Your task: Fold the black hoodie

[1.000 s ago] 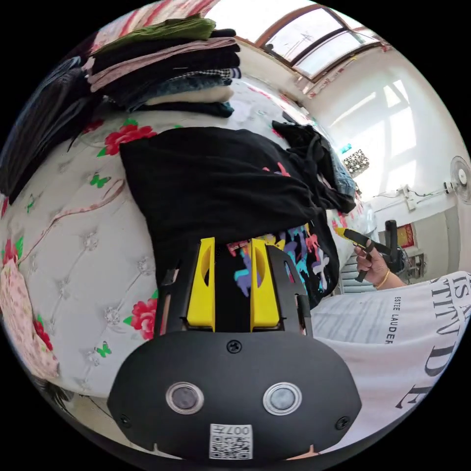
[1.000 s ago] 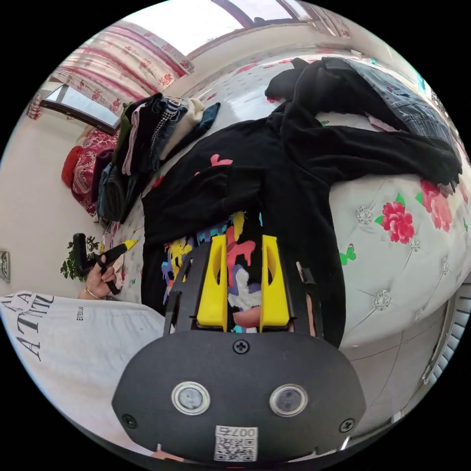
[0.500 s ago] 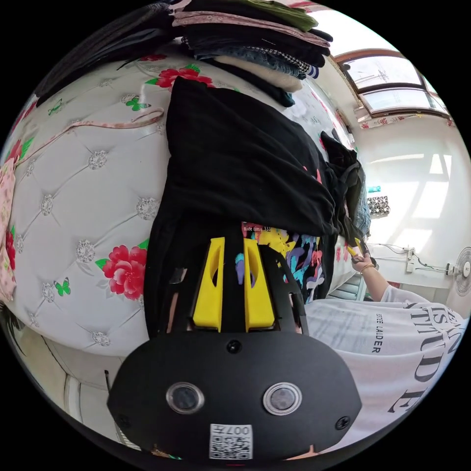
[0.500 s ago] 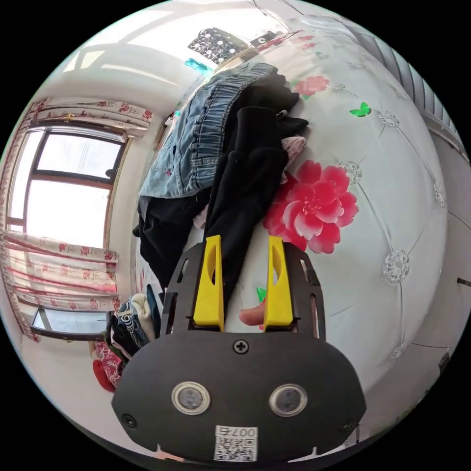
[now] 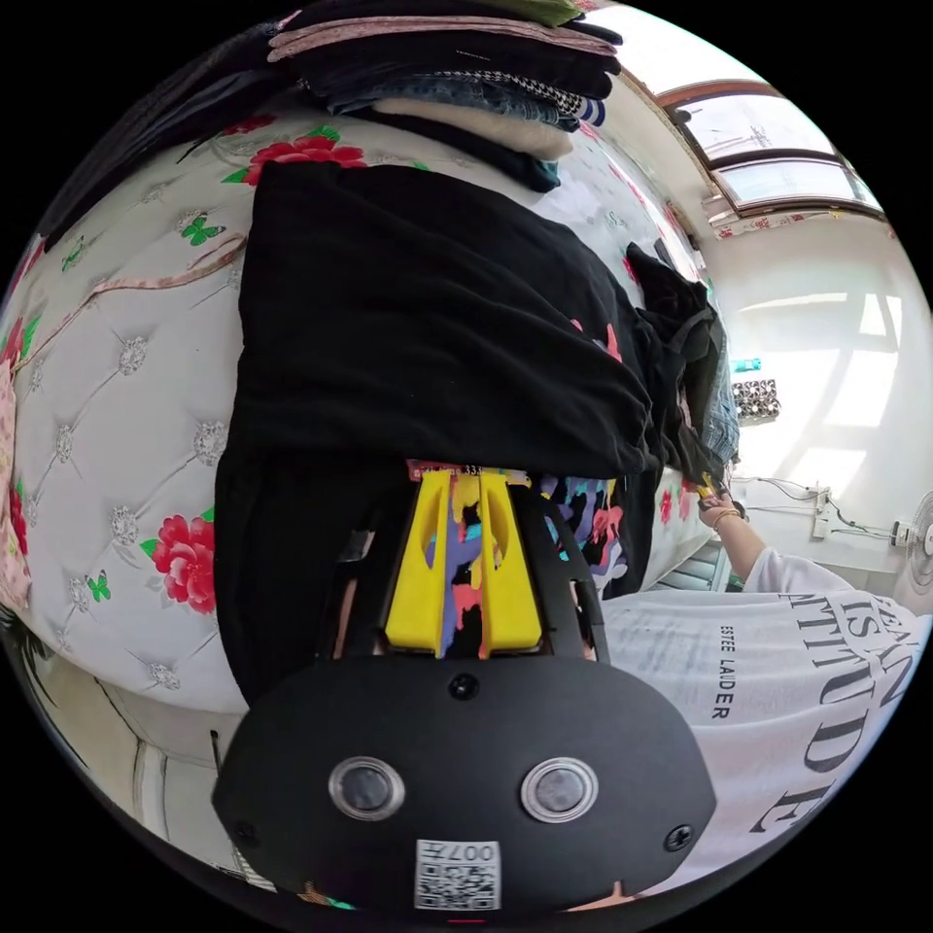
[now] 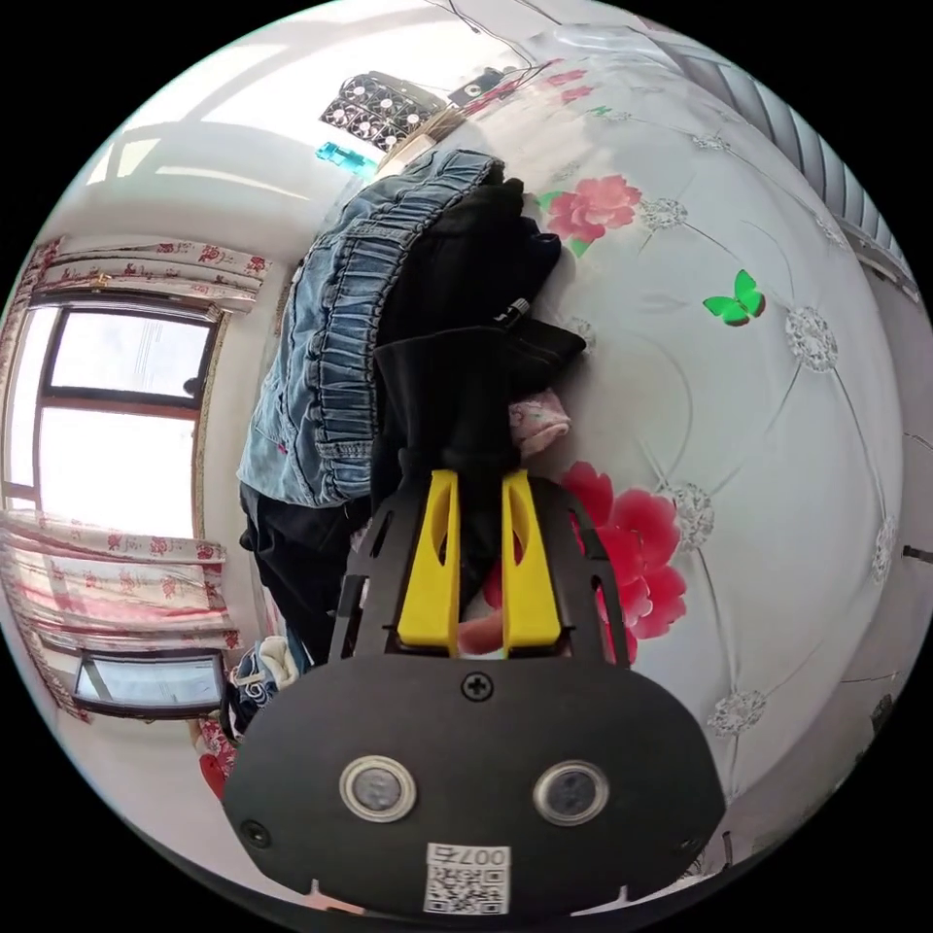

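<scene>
- Our right claw (image 6: 478, 486) now has its yellow jaws drawn narrow around the cuff end of the black sleeve (image 6: 457, 389); half a second ago they stood wide on either side of that sleeve, so we judge the pinch has just been made.
- Whether both jaws truly press the cloth we cannot tell for sure, but the sleeve runs straight between them and bunches at their tips.
- That sleeve lies stretched over the bed (image 6: 777, 408) towards a heap with a blue denim garment (image 6: 330, 369) and a small pink cloth (image 6: 539, 423) just beside it.
- Our left claw (image 5: 466, 486) is narrow too, and it holds nothing: it hovers over the hoodie's bright print (image 5: 583, 515), where half a second ago its tips lay a little short of the same print.
- The black hoodie (image 5: 418, 321) lies flat on the flowered bed, one sleeve already folded across the chest, with a stack of folded clothes (image 5: 466, 78) beyond it.
- The person's white shirt (image 5: 777, 680) shows at the bed's edge.
- For the task this means the second sleeve is now in hand; we judge the next step is to carry it across the body to match the first.
- The risk we see is dragging the denim heap along, since the sleeve touches it.
</scene>
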A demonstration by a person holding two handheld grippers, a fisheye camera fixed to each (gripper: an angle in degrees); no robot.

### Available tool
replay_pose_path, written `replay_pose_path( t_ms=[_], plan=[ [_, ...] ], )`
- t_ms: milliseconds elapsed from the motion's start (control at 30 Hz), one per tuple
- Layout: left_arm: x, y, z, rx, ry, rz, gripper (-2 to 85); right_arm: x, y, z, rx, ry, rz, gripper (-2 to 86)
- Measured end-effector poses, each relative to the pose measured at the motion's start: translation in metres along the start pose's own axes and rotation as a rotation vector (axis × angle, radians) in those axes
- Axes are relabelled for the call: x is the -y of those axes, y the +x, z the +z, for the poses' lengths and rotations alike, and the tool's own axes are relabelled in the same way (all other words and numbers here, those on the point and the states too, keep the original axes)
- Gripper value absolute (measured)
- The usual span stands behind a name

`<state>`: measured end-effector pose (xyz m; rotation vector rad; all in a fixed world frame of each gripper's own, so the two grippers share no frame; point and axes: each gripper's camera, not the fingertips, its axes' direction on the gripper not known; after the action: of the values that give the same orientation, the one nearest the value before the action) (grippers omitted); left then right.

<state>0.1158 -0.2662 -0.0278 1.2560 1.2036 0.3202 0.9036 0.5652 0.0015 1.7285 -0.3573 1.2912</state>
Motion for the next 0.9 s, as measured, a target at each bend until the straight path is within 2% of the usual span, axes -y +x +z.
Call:
replay_pose_path(
  t_ms=[167,267,367,433,467,533,567,633,700,900],
  plan=[
    [0.007,-0.016,-0.006,-0.022,0.019,0.044,5.1,-0.077,-0.050,-0.071,0.244,0.140,-0.206,2.5],
    [0.011,-0.028,-0.014,-0.057,0.041,0.072,5.2,-0.159,-0.110,-0.119,0.428,0.174,-0.443,2.2],
    [0.014,-0.036,-0.028,-0.104,0.084,0.126,5.5,-0.273,-0.186,-0.159,0.536,0.171,-0.805,2.9],
    [0.015,-0.043,-0.038,-0.132,0.117,0.158,5.9,-0.390,-0.234,-0.178,0.648,0.105,-1.125,4.4],
    [0.015,-0.048,-0.046,-0.150,0.142,0.176,6.7,-0.422,-0.241,-0.180,0.689,0.074,-1.201,4.9],
    [0.013,-0.060,-0.059,-0.173,0.184,0.202,7.8,-0.547,-0.253,-0.174,0.835,-0.162,-1.454,6.7],
    [0.010,-0.070,-0.068,-0.175,0.214,0.207,8.4,-0.577,-0.251,-0.169,0.853,-0.233,-1.504,7.1],
    [0.005,-0.091,-0.079,-0.172,0.249,0.200,9.3,-0.682,-0.226,-0.136,0.792,-0.452,-1.640,8.2],
    [0.000,-0.116,-0.086,-0.167,0.265,0.171,10.0,-0.736,-0.197,-0.105,0.657,-0.544,-1.721,8.7],
    [0.008,-0.184,-0.084,-0.130,0.226,0.118,12.1,-0.784,-0.119,-0.003,0.148,-0.600,-1.805,9.3]
  ],
)
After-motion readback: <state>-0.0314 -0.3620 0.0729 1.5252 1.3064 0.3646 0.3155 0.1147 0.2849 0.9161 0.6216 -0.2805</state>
